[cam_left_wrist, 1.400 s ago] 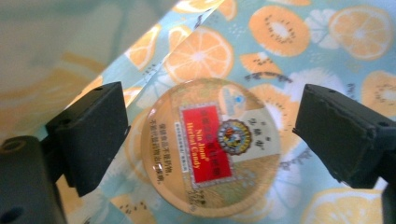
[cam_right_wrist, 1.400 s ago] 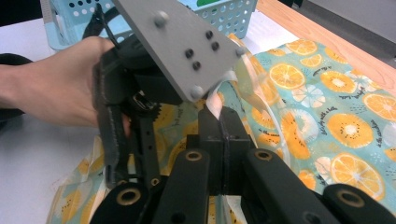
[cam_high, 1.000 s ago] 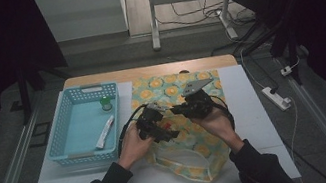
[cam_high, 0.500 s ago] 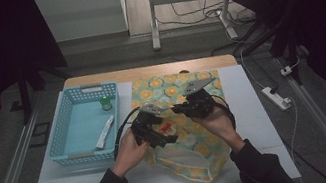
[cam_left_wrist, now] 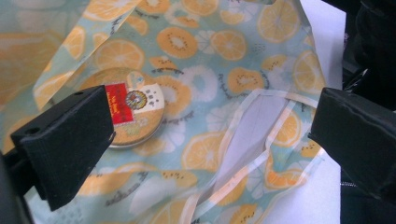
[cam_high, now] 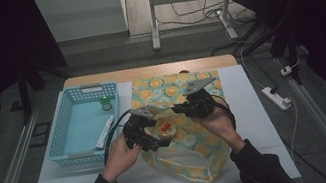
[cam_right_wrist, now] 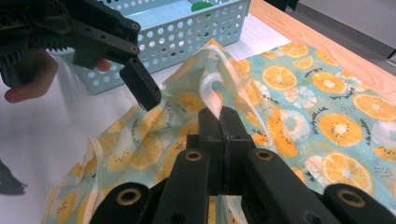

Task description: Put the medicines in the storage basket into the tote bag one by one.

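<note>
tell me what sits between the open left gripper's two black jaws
In the left gripper view, the fruit-print bag with a round tin inside lies below the open left gripper.

The left gripper [cam_high: 156, 136] now sits slightly nearer the person and more to the left than a second earlier, its jaws open above the round tin with a red label [cam_high: 165, 127] lying inside the fruit-print plastic bag [cam_high: 198, 156].

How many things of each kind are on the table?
Baskets: 1, the blue basket
Bags: 1, the fruit-print bag
Tins: 1, the round tin inside the bag
Bottles: 1, the green-capped bottle in the basket
Tubes: 1, the white tube in the basket
Total: 5
</note>
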`<state>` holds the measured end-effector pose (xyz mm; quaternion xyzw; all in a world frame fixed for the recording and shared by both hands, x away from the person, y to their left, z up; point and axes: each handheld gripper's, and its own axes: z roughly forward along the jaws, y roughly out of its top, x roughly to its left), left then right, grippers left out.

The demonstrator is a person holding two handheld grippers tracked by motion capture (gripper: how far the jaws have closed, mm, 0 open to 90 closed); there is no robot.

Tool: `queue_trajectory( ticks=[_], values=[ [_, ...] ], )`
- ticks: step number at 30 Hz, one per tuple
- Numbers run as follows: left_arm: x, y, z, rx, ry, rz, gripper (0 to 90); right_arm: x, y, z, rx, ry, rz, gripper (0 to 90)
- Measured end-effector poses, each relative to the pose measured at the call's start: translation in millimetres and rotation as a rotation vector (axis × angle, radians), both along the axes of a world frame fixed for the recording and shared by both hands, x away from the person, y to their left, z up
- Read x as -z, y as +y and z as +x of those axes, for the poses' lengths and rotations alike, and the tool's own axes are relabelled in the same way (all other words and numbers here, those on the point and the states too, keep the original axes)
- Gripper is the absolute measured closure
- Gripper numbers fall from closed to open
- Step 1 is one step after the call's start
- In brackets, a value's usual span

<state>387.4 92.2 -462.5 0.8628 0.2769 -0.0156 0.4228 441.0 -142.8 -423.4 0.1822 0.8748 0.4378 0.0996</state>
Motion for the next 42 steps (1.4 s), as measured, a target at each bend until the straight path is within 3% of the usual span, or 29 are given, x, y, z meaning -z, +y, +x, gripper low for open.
queue_trajectory(
  ticks=[8, 19, 26, 29, 33, 36, 39, 42],
  values=[
    [-9.3, 19.0, -2.2, -0.055, -0.024, -0.014, 0.0, -1.7, -0.7, -0.7, -0.002, 0.002, 0.005, 90.0],
    [-13.9, 48.3, 2.6, -0.17, -0.048, 0.058, 0.1, -1.0, -0.6, -0.4, -0.003, 0.003, -0.001, 90.0],
    [-17.9, 74.6, 5.5, -0.258, -0.048, 0.067, 0.1, -1.5, -0.9, 0.0, -0.003, 0.002, 0.001, 90.0],
    [-19.1, 87.1, 6.9, -0.298, -0.041, 0.064, 0.1, -1.0, -0.3, 0.3, -0.002, 0.004, -0.002, 90.0],
    [-18.8, 102.1, 9.5, -0.356, -0.04, 0.098, 0.1, -0.1, 0.9, 0.4, -0.003, 0.004, -0.002, 90.0],
    [-17.6, 112.4, 11.4, -0.414, -0.044, 0.119, 0.1, 0.3, 1.0, 0.9, -0.003, 0.004, -0.005, 90.0],
    [-17.5, 123.0, 11.8, -0.505, -0.049, 0.125, 0.0, 0.3, 1.2, 0.9, -0.004, 0.005, -0.005, 90.0],
    [-15.4, 132.5, 13.8, -0.534, -0.041, 0.133, 0.1, 0.5, 1.6, 0.7, -0.006, 0.003, -0.007, 89.9]
  ],
)
